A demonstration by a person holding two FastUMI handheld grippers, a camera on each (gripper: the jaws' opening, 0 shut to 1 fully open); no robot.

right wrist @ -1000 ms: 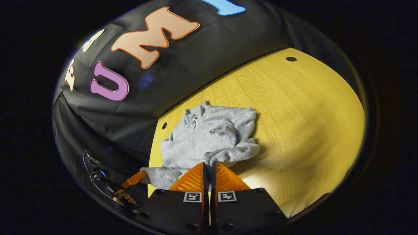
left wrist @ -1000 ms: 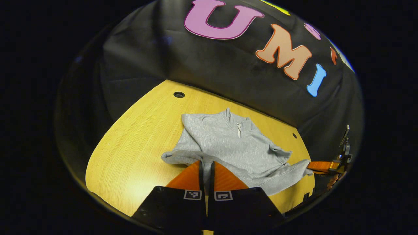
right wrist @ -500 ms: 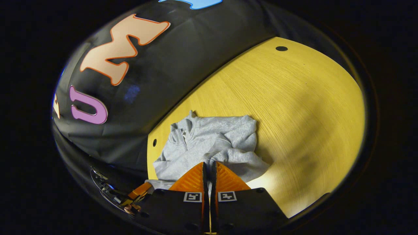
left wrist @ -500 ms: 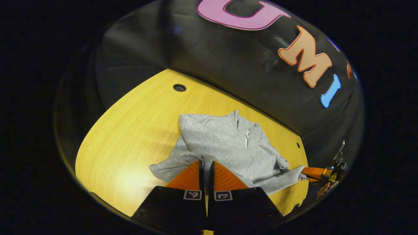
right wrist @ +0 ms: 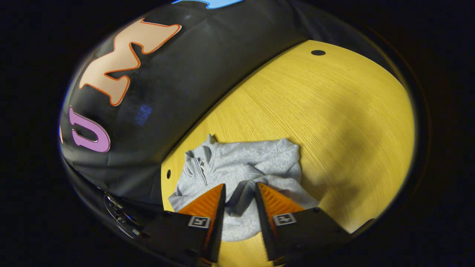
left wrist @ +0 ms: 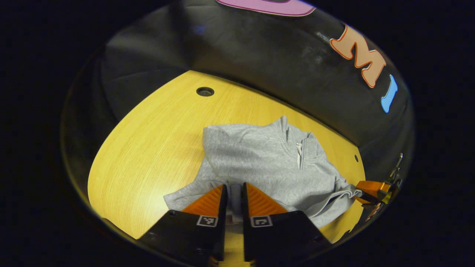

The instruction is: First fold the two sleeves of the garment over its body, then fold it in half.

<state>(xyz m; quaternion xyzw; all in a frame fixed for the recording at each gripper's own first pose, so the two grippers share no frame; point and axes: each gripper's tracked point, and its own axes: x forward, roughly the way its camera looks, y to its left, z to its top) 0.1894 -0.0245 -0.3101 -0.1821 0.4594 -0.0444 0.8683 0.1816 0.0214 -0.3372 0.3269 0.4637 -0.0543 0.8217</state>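
We have grey garment [left wrist: 259, 163] lying on yellow worktop [left wrist: 148, 148], sleeves bunched over body. Left gripper [left wrist: 233, 193] fingers slightly parted, cloth between; right gripper [right wrist: 239, 193] fingers spread above sleeve. We judge sleeve-folding step closing; next we grip hem, fold in half.

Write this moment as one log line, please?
stage: sleeve fold | left gripper: slightly parted, sleeve between fingers | right gripper: open over grey sweater | wooden table
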